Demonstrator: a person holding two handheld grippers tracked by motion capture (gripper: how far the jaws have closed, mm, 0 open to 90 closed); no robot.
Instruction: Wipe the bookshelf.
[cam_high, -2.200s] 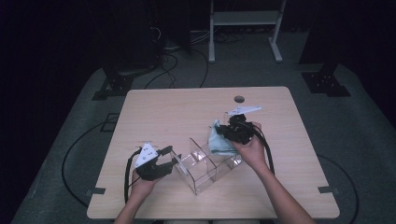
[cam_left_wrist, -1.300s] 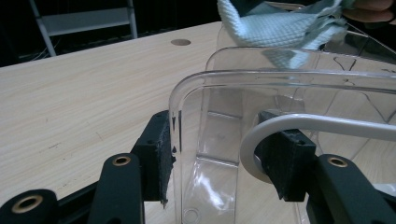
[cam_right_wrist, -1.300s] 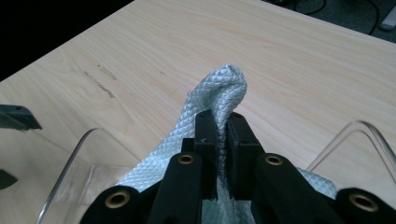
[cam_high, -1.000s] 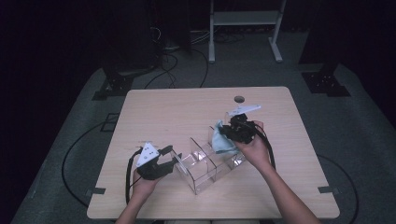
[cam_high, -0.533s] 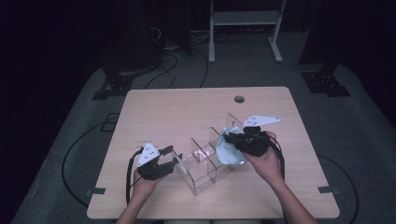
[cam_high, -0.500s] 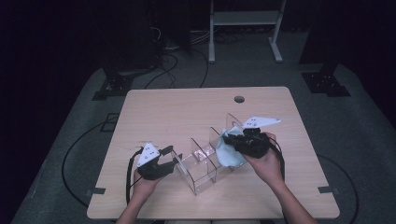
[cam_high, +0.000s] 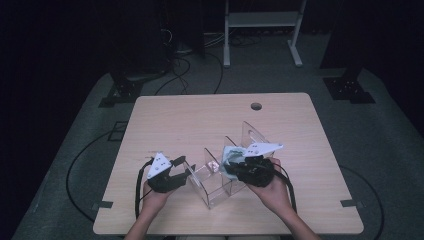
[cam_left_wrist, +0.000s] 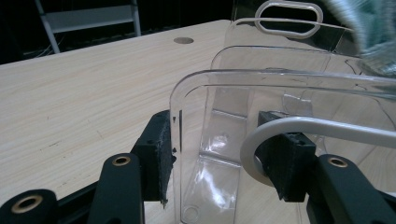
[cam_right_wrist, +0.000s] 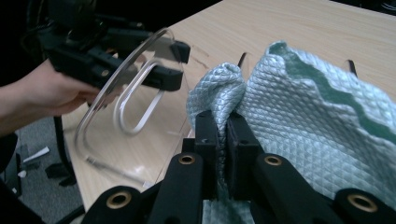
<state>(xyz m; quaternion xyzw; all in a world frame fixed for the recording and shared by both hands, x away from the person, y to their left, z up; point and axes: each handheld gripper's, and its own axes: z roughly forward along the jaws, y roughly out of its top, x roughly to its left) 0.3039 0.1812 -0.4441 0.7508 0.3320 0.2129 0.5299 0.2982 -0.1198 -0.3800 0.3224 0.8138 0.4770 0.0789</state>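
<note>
A clear acrylic organiser (cam_high: 216, 186) with slotted handle panels stands near the table's front middle. My left gripper (cam_high: 188, 173) holds its left end panel (cam_left_wrist: 261, 93), jaws on either side of it (cam_left_wrist: 217, 154), the left pad against the panel's edge. My right gripper (cam_high: 236, 168) is shut on a fold of a pale teal quilted cloth (cam_high: 230, 154), held over the organiser's right compartments. In the right gripper view the cloth (cam_right_wrist: 303, 121) bunches above the shut jaws (cam_right_wrist: 226, 126), with the handle panel (cam_right_wrist: 135, 70) and the other gripper beyond.
The wooden table (cam_high: 200, 120) has a round cable hole (cam_high: 256, 106) near its far edge. Bare tabletop lies behind and to both sides of the organiser. A white rack (cam_high: 260, 20) and cables sit on the dark floor beyond.
My right gripper has carried the cloth from behind the organiser toward the near edge, over its right side. The left gripper has stayed on the end panel.
</note>
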